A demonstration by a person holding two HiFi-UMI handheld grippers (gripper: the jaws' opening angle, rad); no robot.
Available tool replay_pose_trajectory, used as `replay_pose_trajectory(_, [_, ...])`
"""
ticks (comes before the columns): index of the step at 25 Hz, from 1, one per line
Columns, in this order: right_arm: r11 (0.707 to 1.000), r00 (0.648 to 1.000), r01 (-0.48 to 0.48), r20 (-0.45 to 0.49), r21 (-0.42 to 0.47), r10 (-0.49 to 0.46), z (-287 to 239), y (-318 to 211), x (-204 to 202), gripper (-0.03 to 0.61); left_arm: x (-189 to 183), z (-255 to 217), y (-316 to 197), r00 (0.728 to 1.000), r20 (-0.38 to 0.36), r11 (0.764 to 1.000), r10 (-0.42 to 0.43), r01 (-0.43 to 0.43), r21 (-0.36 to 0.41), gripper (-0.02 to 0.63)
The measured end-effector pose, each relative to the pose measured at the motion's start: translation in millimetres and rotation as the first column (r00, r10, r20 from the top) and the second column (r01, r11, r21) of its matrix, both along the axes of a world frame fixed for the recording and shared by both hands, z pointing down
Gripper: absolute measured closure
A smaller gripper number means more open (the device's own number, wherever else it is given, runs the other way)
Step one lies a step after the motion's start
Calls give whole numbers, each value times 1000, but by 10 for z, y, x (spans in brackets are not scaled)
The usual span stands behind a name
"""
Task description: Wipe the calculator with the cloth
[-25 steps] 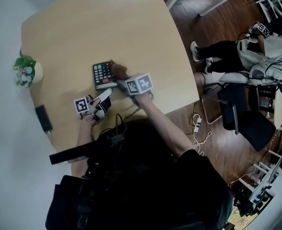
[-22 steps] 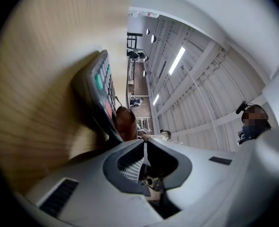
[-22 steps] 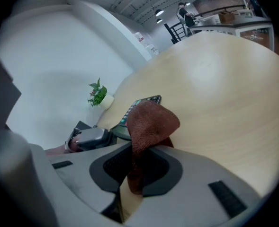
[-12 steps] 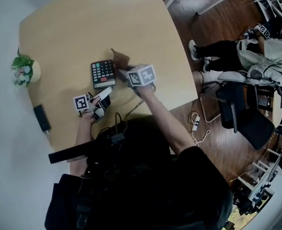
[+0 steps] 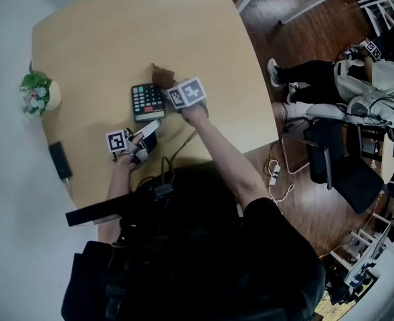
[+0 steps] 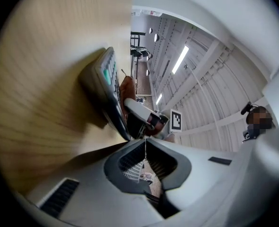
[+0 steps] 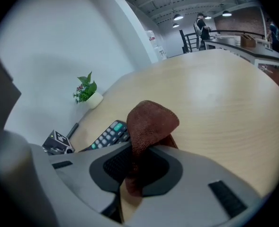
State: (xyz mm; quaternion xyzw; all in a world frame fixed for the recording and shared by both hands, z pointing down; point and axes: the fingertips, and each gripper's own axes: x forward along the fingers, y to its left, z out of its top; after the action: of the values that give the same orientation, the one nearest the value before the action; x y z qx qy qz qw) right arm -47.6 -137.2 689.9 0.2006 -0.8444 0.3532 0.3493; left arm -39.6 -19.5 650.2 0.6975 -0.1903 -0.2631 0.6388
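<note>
Brown single cloth point(image 7: 151, 119), one calculator point(image 5: 147, 102), one plant point(image 5: 35, 92)

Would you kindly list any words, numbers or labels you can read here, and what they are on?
Calculator: key legends too small and blurred to read.
Marker cubes: black-and-white square patterns, no letters.
Cloth: no label visible.
No other text legible.
</note>
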Motion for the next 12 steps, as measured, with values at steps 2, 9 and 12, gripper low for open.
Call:
replay_pose_trajectory(2, [999,1000,-13,24,-53,14,-39,256,92,529,0,-3,5,1000,-3,1000,-2,2,-3,609])
replay_pose_trajectory(9, [985,996,32,86,-168,-18,-311,1280,362,529,48,-87,-20,1000,-4,1000,17,-17,13,609])
replay_pose_trajectory(12, [992,996,36,84,-117,-26,-382,1141,388,529,59,-109,-32,1000,7,999,28,-29,24,609])
